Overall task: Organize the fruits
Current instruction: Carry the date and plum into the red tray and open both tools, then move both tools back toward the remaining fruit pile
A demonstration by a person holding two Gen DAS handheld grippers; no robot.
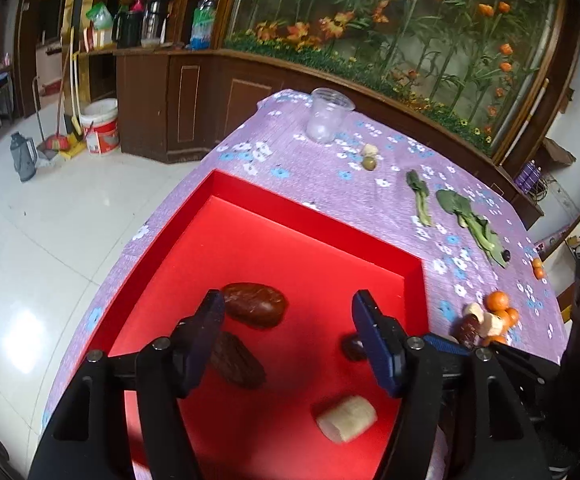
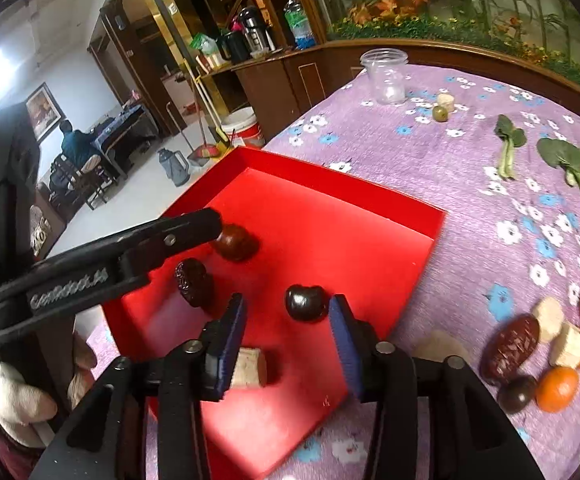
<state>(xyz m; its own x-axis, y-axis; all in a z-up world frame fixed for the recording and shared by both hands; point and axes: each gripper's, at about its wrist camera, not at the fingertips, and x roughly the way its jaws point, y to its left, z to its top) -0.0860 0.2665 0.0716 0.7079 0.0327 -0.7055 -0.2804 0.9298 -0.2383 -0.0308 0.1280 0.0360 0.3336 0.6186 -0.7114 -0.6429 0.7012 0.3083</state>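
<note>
Red tray (image 2: 430, 236) under both grippers, fruit half sorted.

Blue-padded right gripper (image 2: 288, 340) spread wide and empty over the dark plum (image 2: 305, 303) at its 12 o'clock, tilted down, likely for release or regrasp. Left gripper (image 1: 288, 340) equally wide, holding nothing, angled over the dates (image 1: 255, 305). Unsorted oranges (image 2: 558, 389) and date (image 2: 510, 347) at 3 o'clock on the purple cloth (image 2: 470, 160).

One red tray (image 2: 430, 236); one clear plastic cup (image 2: 386, 76); two leafy green stalks (image 2: 508, 144); three red dates (image 2: 192, 282) and one dark plum (image 2: 305, 303) in the tray; one green olive (image 2: 440, 113).
</note>
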